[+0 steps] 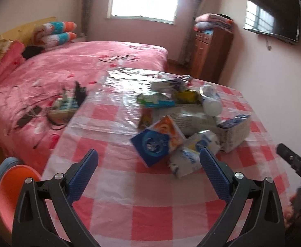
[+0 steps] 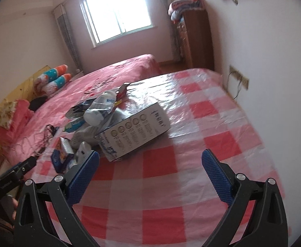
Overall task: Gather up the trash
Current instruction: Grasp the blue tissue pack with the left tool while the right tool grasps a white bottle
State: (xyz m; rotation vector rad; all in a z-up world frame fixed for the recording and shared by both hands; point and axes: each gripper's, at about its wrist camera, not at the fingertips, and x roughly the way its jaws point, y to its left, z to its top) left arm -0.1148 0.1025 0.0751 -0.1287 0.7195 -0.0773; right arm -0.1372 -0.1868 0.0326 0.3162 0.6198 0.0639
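Both our left gripper [image 1: 148, 160] and right gripper [image 2: 150, 160] gape empty; only the left view shows the wall-mounted TV [image 1: 272, 16], and the right view the carton's [image 2: 134, 131] printed side.

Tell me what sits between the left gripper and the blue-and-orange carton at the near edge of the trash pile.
Nothing visible does. Only bare red-and-white checked tablecloth lies between the open left gripper and the blue-and-orange carton. A crumpled white-and-blue wrapper lies against the carton's right side, close to the right finger, off the direct line.
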